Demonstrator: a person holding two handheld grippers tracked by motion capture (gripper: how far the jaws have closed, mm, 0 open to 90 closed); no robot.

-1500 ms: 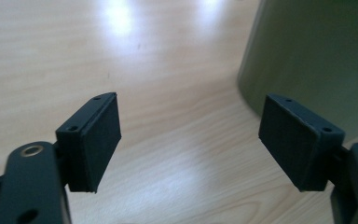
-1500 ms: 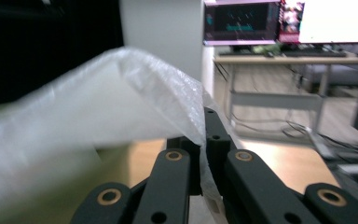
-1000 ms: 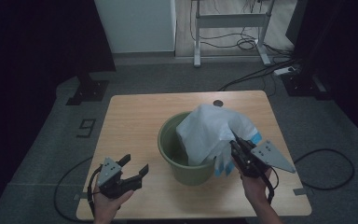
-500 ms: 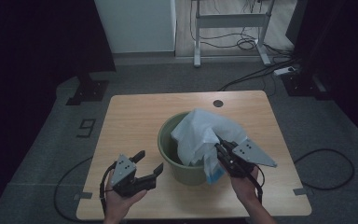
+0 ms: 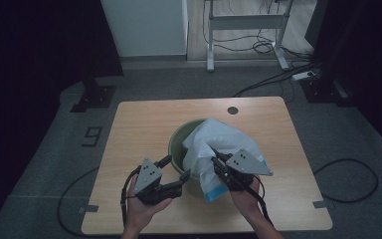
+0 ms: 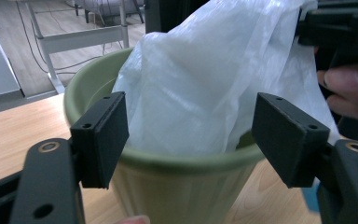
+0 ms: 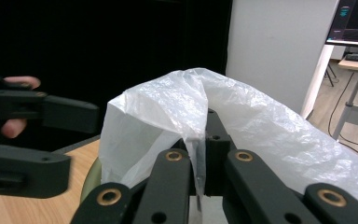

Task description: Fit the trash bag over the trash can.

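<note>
Both tools shifted left; left tool (image 5: 176,172) reached the green bucket (image 6: 177,177), jaws wide (just narrowing). Right tool (image 5: 218,165) pinches white bag (image 5: 214,144) over bucket. Floor mark "9" (image 5: 92,135).

The green bucket (image 5: 179,144) and plastic bag (image 5: 219,144) block mid-table; tabletop (image 5: 139,124) beside them lies free.
</note>
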